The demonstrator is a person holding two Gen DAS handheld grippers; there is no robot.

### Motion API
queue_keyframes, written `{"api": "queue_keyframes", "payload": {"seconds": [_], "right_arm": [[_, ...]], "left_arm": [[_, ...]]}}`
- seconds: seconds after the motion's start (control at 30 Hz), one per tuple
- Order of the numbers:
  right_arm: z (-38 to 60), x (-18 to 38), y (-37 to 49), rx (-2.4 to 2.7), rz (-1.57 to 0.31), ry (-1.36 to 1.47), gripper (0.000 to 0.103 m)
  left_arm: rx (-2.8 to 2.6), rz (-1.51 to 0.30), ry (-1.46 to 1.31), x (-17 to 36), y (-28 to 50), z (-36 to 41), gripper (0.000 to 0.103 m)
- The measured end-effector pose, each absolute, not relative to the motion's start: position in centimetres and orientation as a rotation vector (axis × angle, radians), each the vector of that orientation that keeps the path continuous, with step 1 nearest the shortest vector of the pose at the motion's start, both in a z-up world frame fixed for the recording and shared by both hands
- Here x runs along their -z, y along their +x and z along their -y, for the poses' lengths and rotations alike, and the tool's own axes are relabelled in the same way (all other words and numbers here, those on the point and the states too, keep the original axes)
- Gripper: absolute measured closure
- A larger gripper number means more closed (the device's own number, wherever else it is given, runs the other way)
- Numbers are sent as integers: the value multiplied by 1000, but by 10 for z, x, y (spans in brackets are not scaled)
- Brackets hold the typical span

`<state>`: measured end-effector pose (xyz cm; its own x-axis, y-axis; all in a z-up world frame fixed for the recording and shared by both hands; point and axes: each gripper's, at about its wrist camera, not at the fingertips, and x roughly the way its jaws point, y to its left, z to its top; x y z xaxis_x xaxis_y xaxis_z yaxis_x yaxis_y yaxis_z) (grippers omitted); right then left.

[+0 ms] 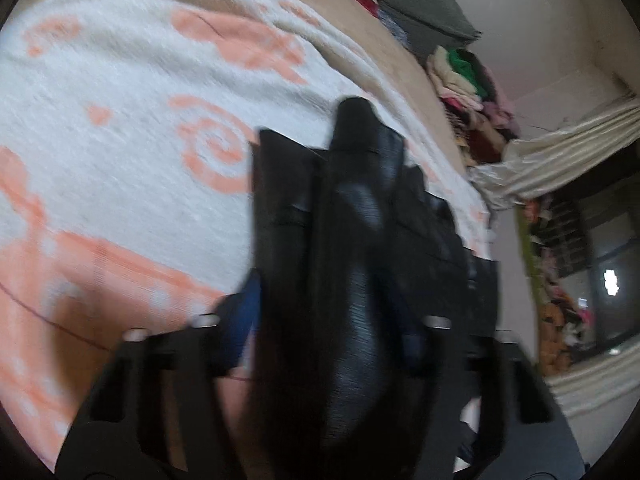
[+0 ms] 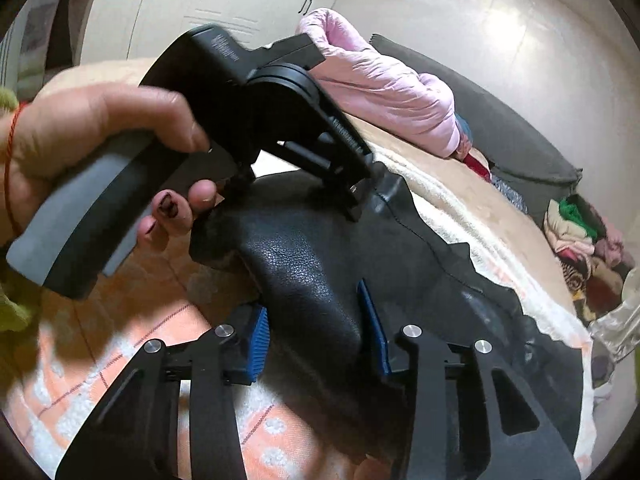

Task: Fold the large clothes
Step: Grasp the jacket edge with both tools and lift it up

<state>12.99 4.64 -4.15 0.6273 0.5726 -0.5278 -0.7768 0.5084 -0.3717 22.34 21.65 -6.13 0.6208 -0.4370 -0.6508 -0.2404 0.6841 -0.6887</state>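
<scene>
White terry blanket (image 1: 132, 92) with orange swirls covers the bed on which the work is done, and a tan sheet (image 1: 384, 32) shows past its far edge. A black leather-look garment (image 2: 316, 264) lies bunched on the blanket, its grained surface rising in a thick fold between both tools. The right gripper (image 2: 316, 328) has its blue-padded fingers (image 2: 260, 336) pressed against either side of that fold, pinching it. In the right wrist view the left hand (image 2: 92, 140), with a red thread at the wrist and chipped dark nail polish, holds the grey-and-black handle of the left gripper (image 2: 360, 196), whose tip meets the upper edge of the same garment. In the blurred left wrist view the left gripper (image 1: 332, 320) also has the black material filling the gap between its fingers, so it is clamped on the fabric. A pink puffy jacket (image 2: 384, 84) lies at the far side of the bed, beside a dark grey cushion (image 2: 492, 128). A heap of mixed clothes (image 2: 588, 236) sits further right, and pale curtains (image 1: 568, 148) hang near a dark window.
</scene>
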Motion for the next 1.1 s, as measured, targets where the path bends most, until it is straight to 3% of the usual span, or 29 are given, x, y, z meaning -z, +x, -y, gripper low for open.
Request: {"api": "queue_keyframes", "payload": {"seconds": [0.17, 0.5, 1.1], "right_arm": [[-35, 26, 132, -845, -359, -560, 66], [37, -30, 138, -835, -308, -333, 71], [185, -62, 172, -763, -332, 8, 75]], "left_arm": [[173, -840, -847, 37, 218, -207, 77], [198, -734, -656, -55, 221, -129, 77], [241, -754, -417, -110, 261, 30, 54]]}}
